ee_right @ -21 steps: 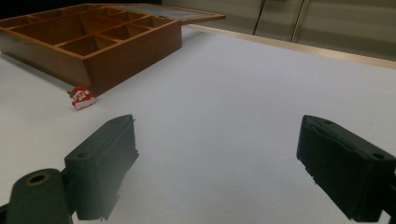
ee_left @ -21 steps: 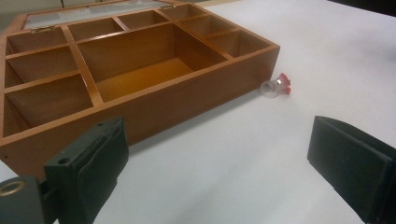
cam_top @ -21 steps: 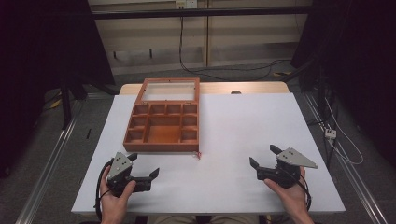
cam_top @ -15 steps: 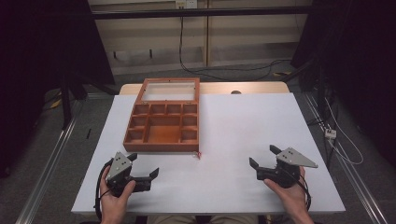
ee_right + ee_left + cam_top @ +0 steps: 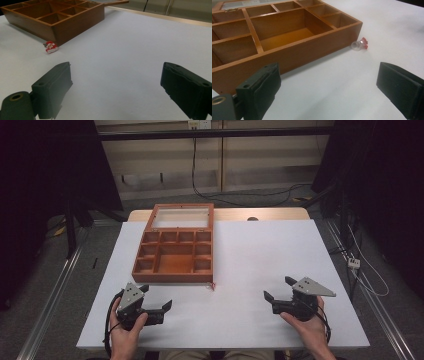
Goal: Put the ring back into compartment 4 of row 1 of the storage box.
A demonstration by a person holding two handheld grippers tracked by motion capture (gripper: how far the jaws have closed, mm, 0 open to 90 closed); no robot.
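Left hand-held gripper (image 5: 156, 299) and right hand-held gripper (image 5: 276, 287) rested low on the white surface (image 5: 260, 255), both gaped wide and empty, small Santa pin (image 5: 213, 286) lay ahead between them, touching nothing, wooden compartment box (image 5: 176, 251) just beyond it, lid open.

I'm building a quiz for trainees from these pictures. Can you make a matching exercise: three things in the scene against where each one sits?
Things:
1. wooden compartment box
2. Santa figurine
3. right gripper

Places:
A. on the white table by the box's near corner
B. at the table's near right, held in a hand
C. on the table's far left part, lid open

Pairs: 1-C, 2-A, 3-B
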